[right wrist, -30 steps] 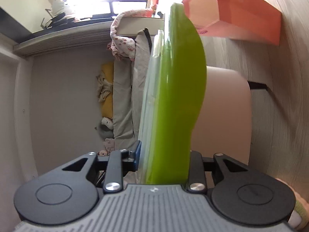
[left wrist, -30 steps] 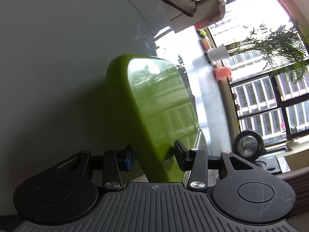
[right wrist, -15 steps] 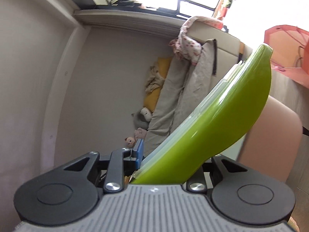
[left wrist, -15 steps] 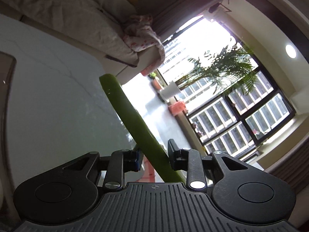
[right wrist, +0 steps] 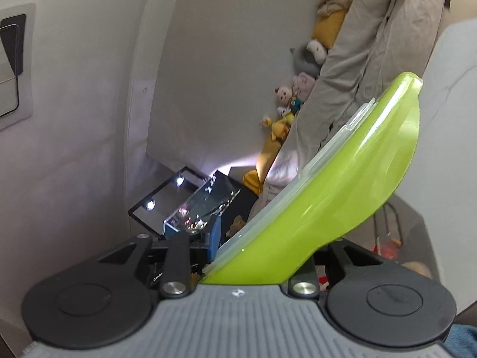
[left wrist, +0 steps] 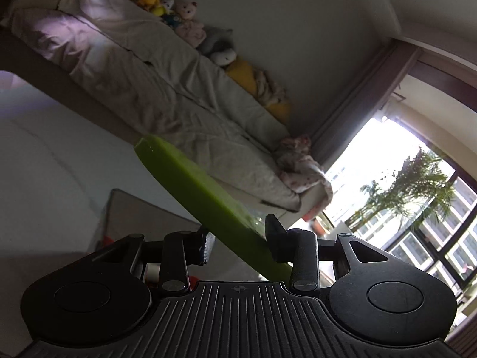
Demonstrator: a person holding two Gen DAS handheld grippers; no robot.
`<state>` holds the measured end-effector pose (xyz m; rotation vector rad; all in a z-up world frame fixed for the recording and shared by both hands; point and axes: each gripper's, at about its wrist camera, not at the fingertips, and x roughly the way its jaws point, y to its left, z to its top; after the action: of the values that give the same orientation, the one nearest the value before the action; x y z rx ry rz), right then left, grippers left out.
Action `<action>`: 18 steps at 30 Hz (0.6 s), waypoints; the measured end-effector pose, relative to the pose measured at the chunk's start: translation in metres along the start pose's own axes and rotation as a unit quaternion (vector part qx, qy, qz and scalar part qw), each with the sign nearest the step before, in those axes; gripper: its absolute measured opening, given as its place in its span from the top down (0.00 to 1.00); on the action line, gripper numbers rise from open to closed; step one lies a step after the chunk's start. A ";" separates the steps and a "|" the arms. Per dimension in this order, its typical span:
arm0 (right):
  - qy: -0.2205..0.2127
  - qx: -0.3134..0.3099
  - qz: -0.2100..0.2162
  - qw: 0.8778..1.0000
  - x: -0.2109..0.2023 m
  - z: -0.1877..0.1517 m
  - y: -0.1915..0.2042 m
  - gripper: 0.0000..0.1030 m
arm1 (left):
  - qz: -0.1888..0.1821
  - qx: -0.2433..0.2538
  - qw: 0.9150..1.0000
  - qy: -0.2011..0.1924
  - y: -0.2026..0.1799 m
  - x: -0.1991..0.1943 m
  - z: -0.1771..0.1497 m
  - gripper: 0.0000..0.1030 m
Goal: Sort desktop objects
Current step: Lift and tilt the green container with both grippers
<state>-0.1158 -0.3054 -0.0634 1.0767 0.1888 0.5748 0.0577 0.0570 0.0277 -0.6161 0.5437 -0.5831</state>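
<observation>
My left tool (left wrist: 238, 240) has its two fingers set on either side of the green lid (left wrist: 205, 205), which passes edge-on and tilted between them; the right finger (left wrist: 275, 237) meets the lid's upper face, while the left finger (left wrist: 205, 246) stands just beside the lower face, and contact there cannot be confirmed. My right tool (right wrist: 262, 249) is clamped on the same green lid (right wrist: 337, 200), seen here from its glossy broad side, with a clear plastic rim and latch (right wrist: 351, 125) running along its upper edge; the blue-padded left finger (right wrist: 215, 237) presses that rim, and the right finger is hidden behind the lid. The lid is held aloft between both tools, sloping upward away from the right wrist camera. Beneath it in the left view lies a clear container (left wrist: 143, 217) on the white worktop (left wrist: 44, 179), with small red items faintly visible inside. Beyond the worktop: a sofa under a grey cover (left wrist: 167, 89), a row of plush toys (left wrist: 190, 26) along its back, and a bright window with a palm (left wrist: 417, 185).
</observation>
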 end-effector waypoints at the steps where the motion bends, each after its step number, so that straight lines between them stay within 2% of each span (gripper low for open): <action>1: 0.014 0.010 -0.003 1.000 0.012 -0.005 -0.003 0.70 | 0.008 -0.006 1.000 0.001 0.013 -0.005 0.000 0.60; 4: 0.040 0.025 -0.013 0.999 0.031 -0.024 -0.007 0.70 | 0.012 -0.021 1.000 0.009 0.045 -0.019 0.000 0.58; 9: 0.049 0.007 -0.026 0.998 0.031 -0.042 0.003 0.70 | -0.001 -0.029 0.999 0.015 0.066 -0.027 -0.002 0.55; 15: 0.067 0.000 -0.045 0.997 0.041 -0.041 0.025 0.70 | -0.004 -0.041 0.999 0.030 0.093 -0.038 -0.007 0.51; 18: 0.088 0.009 -0.047 0.995 0.044 -0.044 0.027 0.70 | 0.006 -0.041 0.998 0.039 0.103 -0.041 -0.009 0.48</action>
<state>-0.1067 -0.2389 -0.0554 1.0292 0.3967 0.5839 0.0574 0.1494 -0.0347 -0.6684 0.6473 -0.5773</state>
